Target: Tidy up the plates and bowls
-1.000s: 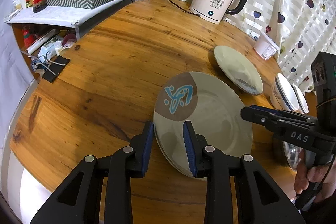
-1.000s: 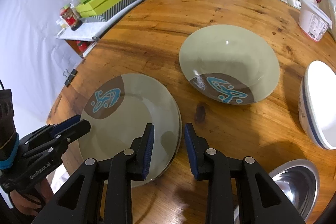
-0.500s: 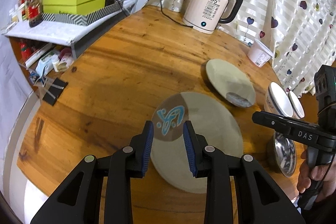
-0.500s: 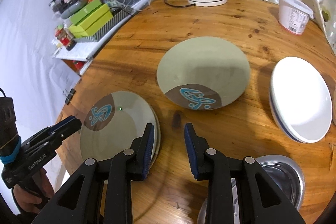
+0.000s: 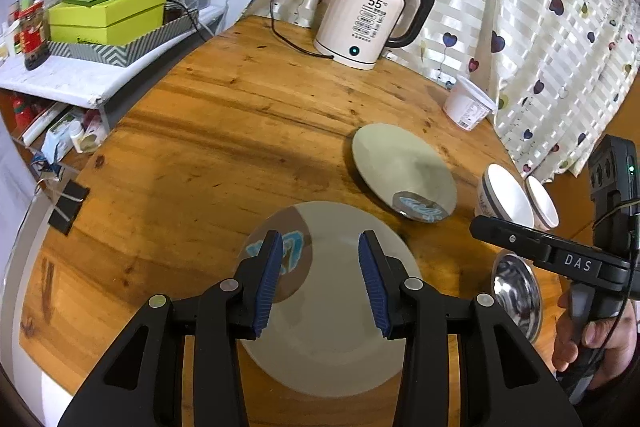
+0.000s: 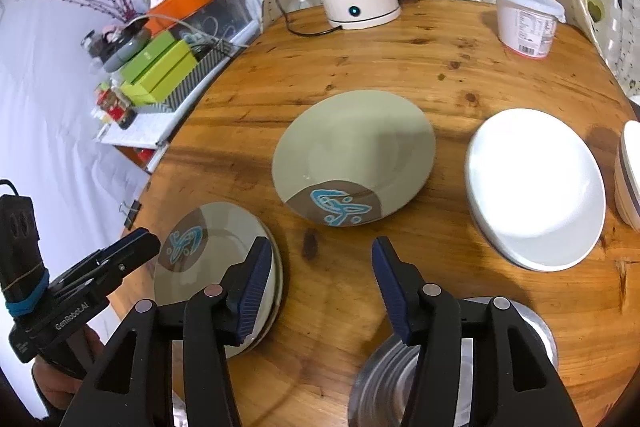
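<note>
Right wrist view: my right gripper (image 6: 316, 279) spread, empty; lone plate (image 6: 354, 157) rim low, may slip from pinch.

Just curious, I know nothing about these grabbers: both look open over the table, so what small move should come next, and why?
Probably the right gripper should reach forward to the lone green plate. It lies apart from the stacked plates, and both grippers are open and empty, the left gripper hovering over that stack.

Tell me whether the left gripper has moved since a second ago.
Yes. The left gripper has drawn back from the stacked plates, and its jaws have opened; the kettle now shows fuller in the left wrist view.
</note>
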Tool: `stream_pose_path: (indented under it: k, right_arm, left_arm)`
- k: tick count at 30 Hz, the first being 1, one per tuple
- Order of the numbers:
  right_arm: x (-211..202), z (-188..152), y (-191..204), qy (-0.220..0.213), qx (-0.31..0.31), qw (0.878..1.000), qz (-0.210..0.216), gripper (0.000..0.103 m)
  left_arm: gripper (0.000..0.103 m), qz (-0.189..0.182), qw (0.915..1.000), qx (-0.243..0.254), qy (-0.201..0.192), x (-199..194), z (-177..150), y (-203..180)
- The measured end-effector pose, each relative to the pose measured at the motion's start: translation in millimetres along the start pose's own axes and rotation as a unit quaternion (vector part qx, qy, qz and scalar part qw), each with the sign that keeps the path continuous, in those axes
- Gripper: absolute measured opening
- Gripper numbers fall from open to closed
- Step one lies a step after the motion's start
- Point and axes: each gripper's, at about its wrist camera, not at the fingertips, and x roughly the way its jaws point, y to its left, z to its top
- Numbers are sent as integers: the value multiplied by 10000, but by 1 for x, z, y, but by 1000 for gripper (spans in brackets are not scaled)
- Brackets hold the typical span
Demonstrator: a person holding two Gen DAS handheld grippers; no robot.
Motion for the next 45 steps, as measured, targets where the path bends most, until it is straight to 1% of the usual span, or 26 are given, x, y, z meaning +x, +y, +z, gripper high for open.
stream_pose_path:
  k: [13, 16, 20, 30, 40, 45]
  right_arm:
    - [1, 8, -17, -17, 297, 9995, -51, 53]
    - [3, 11, -18, -17, 345, 9994, -61, 53]
    - [7, 14, -20, 5, 415, 9991, -73, 53]
    - [18, 22, -23, 95, 654, 9978, -102, 53]
    - [29, 28, -31, 204, 862, 9959, -166, 53]
    - [33, 31, -31, 248, 847, 9958, -240, 53]
  left_arm:
    - [41, -248, 9993, 245, 155, 15, 24, -15]
    - [41, -254, 9990, 313, 167, 19, 30, -17]
    - [41, -425, 9978, 390, 326, 30, 41, -21]
    - [41, -556, 9937, 744, 628, 59, 65, -34]
    - [41, -635, 9892, 817, 1034, 96, 78, -34]
    - [41, -653, 9870, 843, 1204, 113, 82, -34]
